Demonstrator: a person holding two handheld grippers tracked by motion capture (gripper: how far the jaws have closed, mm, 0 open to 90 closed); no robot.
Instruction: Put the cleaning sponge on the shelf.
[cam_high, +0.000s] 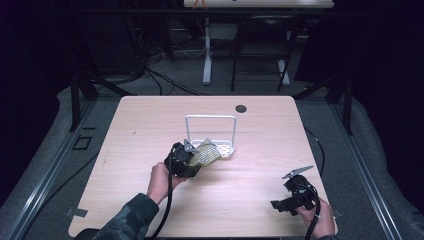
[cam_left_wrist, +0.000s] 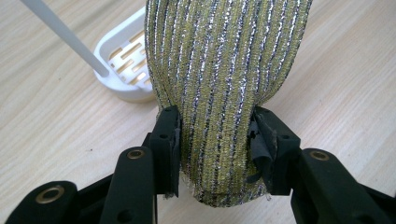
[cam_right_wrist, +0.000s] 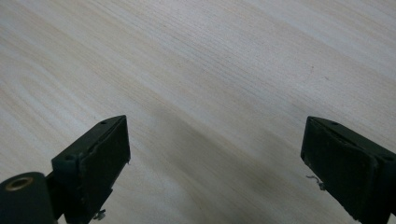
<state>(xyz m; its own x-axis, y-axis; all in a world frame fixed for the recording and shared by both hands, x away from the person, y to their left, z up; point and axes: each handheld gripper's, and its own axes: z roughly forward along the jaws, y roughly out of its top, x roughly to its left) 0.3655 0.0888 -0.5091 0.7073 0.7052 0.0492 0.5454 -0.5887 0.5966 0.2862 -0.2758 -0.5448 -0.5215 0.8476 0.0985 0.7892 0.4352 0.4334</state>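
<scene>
My left gripper (cam_high: 192, 162) is shut on a yellow-green sponge with silver glitter stripes (cam_high: 208, 153), holding it just in front of a white rack (cam_high: 210, 132) with a tall wire frame and a slotted base. In the left gripper view the sponge (cam_left_wrist: 224, 74) bulges between the two black jaws of my left gripper (cam_left_wrist: 215, 140), and the rack's slotted base (cam_left_wrist: 122, 60) lies behind it at the upper left. My right gripper (cam_high: 282, 206) rests low near the table's front right, open, with bare wood between its jaws (cam_right_wrist: 215, 154).
The light wooden table (cam_high: 150, 125) has a round cable hole (cam_high: 241, 108) near its far edge. Beyond the table are dark floor, cables and the legs of another desk (cam_high: 207, 55). Dark metal rails run along both sides.
</scene>
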